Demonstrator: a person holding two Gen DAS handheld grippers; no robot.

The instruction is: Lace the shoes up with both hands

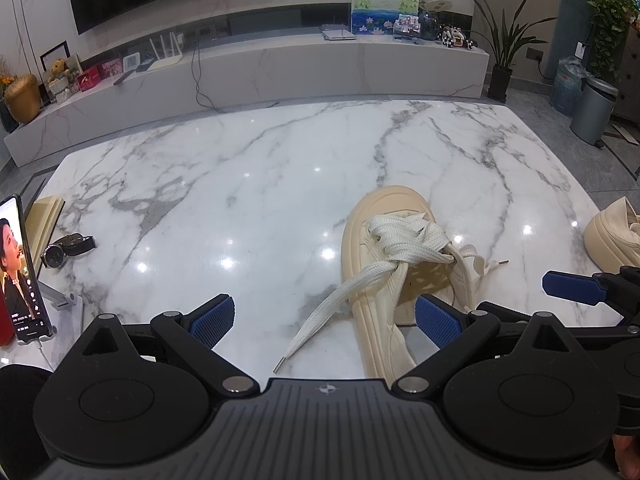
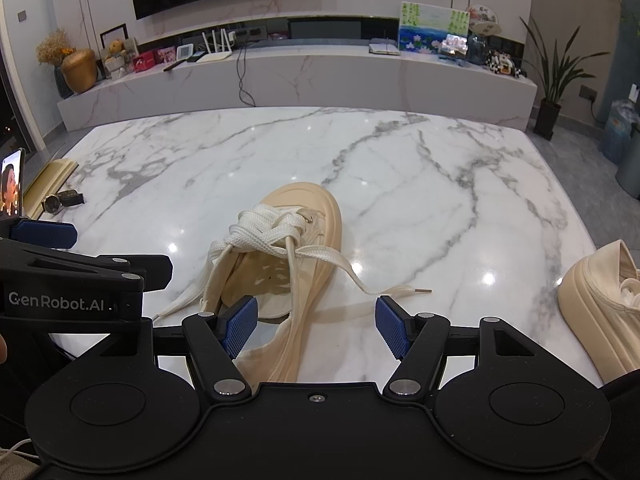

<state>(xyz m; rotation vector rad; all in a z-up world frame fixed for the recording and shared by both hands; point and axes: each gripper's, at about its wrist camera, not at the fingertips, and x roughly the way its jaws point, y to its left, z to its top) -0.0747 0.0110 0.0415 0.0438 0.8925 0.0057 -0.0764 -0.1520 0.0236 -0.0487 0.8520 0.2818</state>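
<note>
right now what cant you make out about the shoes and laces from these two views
- Second shoe: cut off by the right edge in both views, so its lacing is unknown.
- Heel of the near shoe: hidden behind the right tongs and their body in the right wrist view.
- Which eyelets the lace passes through: tangled, too small to trace in either view.

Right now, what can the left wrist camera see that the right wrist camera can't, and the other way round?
Only the left wrist view shows the silver pedal bin on the floor at far right.

Only the right wrist view shows the dried flowers behind the gold vase, and the GenRobot.AI lettering on the left gripper.

Both show the cream shoe with its loose white laces, a second shoe, a wristwatch, a phone and the marble table. Both grippers are open.
</note>
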